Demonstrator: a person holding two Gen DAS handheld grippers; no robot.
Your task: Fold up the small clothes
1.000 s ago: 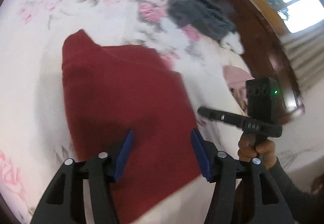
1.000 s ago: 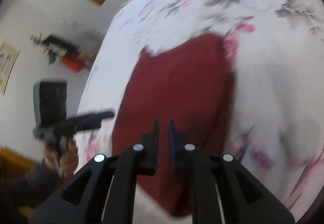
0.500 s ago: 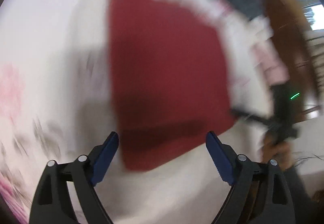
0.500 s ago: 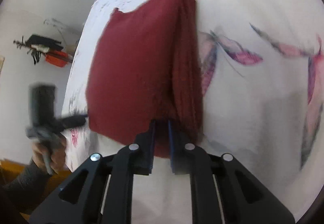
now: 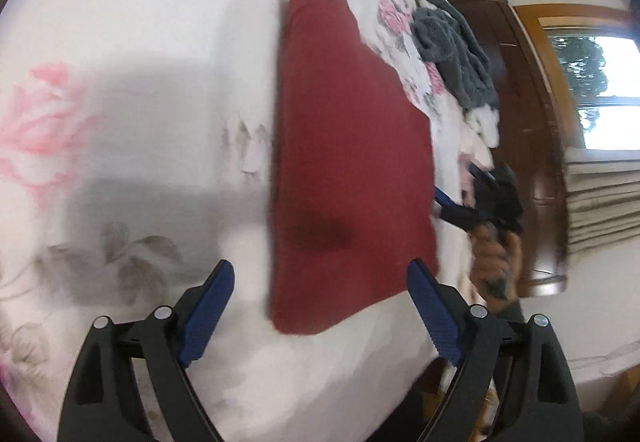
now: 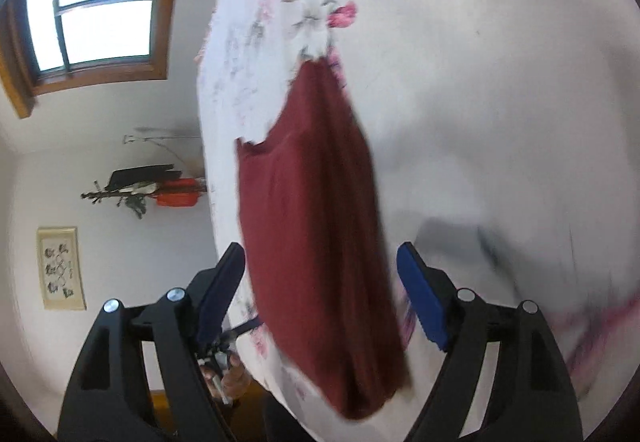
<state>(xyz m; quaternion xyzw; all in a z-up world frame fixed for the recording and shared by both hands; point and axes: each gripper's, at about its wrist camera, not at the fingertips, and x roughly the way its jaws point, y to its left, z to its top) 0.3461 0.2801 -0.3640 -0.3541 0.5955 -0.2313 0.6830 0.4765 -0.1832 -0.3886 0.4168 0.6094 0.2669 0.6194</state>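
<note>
A dark red knitted garment (image 5: pixel 348 162) lies folded flat on the white floral bedsheet (image 5: pixel 132 42). My left gripper (image 5: pixel 320 306) hovers open above the garment's near end, its blue pads on either side and touching nothing. In the right wrist view the same red garment (image 6: pixel 316 226) runs away from the camera, and my right gripper (image 6: pixel 320 290) is open around its near end without holding it. The right gripper also shows in the left wrist view at the garment's right edge (image 5: pixel 460 210), held by a hand (image 5: pixel 492 258).
A grey fluffy garment (image 5: pixel 452 50) with white and pink pieces lies heaped at the far side of the bed. A dark wooden headboard (image 5: pixel 520 114) and window (image 5: pixel 600 90) stand beyond. A wall shelf with a red box (image 6: pixel 176 194) hangs past the bed edge.
My right gripper has opened from shut and let go of the red garment. My left gripper opened wider and drew back to the garment's near end. Both cameras swung.
</note>
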